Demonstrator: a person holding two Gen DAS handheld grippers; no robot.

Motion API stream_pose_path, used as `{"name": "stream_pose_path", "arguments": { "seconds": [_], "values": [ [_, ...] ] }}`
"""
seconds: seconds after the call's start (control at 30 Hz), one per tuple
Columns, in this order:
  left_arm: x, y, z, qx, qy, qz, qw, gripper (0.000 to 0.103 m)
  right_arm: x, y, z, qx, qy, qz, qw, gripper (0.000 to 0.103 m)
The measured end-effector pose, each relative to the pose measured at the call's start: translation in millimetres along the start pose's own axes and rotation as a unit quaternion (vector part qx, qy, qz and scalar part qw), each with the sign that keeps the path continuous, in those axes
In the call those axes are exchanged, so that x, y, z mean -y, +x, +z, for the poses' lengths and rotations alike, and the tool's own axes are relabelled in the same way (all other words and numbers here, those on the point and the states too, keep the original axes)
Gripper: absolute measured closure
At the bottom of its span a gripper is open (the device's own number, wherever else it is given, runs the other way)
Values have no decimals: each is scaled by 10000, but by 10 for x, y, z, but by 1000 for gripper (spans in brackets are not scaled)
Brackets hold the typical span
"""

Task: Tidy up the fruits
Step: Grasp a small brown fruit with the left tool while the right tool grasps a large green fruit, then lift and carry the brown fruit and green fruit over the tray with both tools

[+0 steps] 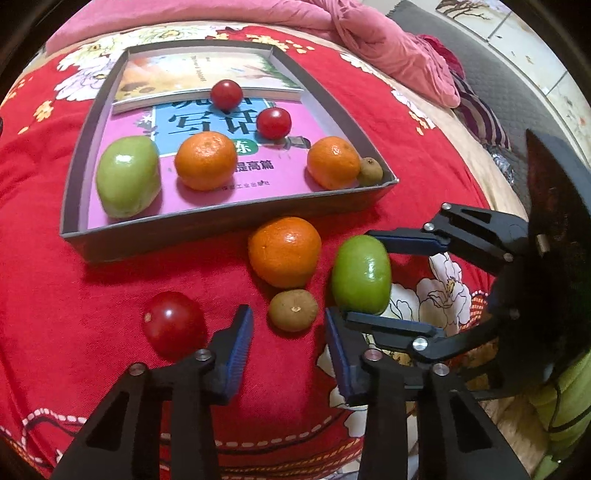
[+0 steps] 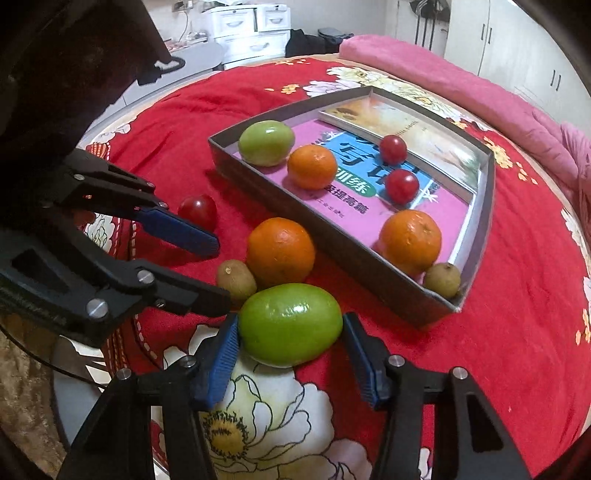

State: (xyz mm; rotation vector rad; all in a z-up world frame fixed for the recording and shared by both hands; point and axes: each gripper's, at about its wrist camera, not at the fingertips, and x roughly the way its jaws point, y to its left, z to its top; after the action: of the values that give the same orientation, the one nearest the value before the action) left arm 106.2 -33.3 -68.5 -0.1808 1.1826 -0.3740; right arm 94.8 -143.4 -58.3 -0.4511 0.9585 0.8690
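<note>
On the red bedspread, a green fruit [image 2: 290, 323] lies between the pads of my right gripper [image 2: 290, 350], which is shut on it; in the left wrist view this gripper [image 1: 364, 275] clamps the green fruit [image 1: 361, 275] from above and below. My left gripper [image 1: 290, 328] is open, and a small brown fruit [image 1: 293, 309] sits between its fingertips with gaps on both sides. A tangerine [image 1: 284, 251] and a cherry tomato [image 1: 173, 323] lie loose nearby. The grey box [image 1: 184, 240] holds a green fruit [image 1: 128, 176], two tangerines, two tomatoes and a brown fruit [image 1: 370, 170].
Two books line the bottom of the box [image 2: 351, 266]. A pink blanket [image 1: 351, 33] is bunched along the far side of the bed. The bed's edge drops off at the right in the left wrist view. White drawers [image 2: 243, 26] stand beyond the bed.
</note>
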Motion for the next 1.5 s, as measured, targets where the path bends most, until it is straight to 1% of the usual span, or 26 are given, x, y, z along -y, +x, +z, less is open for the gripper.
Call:
{"name": "stream_pose_path", "arguments": {
  "seconds": [0.17, 0.23, 0.5, 0.63, 0.87, 0.93, 1.17, 1.37, 1.5],
  "values": [
    [54, 76, 43, 3, 69, 23, 10000, 66, 46, -85, -24, 19, 133, -95, 9999, 48],
    [67, 100, 59, 18, 92, 80, 9999, 74, 87, -107, -32, 20, 241, -107, 9997, 48],
    [34, 32, 46, 114, 70, -6, 9999, 74, 206, -216, 9, 251, 619, 66, 9977, 48],
    [59, -143, 26, 313, 115, 25, 9994, 74, 251, -275, 28, 429, 815, 213, 9955, 48],
    [28, -492, 110, 800, 40, 45, 9968, 74, 284, -450, 79, 941, 1014, 434, 9894, 48],
    [14, -586, 151, 944, 17, 90, 9955, 74, 285, -488, 98, 1054, 1032, 418, 9882, 48],
    [-69, -796, 241, 1270, -58, 256, 9916, 74, 316, -621, 144, 1487, 1128, 361, 9818, 48],
    [-139, -915, 278, 1513, -154, 376, 9877, 74, 334, -701, 164, 1759, 1189, 271, 9768, 48],
    [-173, -966, 313, 1648, -156, 540, 9847, 74, 341, -765, 163, 1925, 1222, 212, 9734, 48]
  ]
}}
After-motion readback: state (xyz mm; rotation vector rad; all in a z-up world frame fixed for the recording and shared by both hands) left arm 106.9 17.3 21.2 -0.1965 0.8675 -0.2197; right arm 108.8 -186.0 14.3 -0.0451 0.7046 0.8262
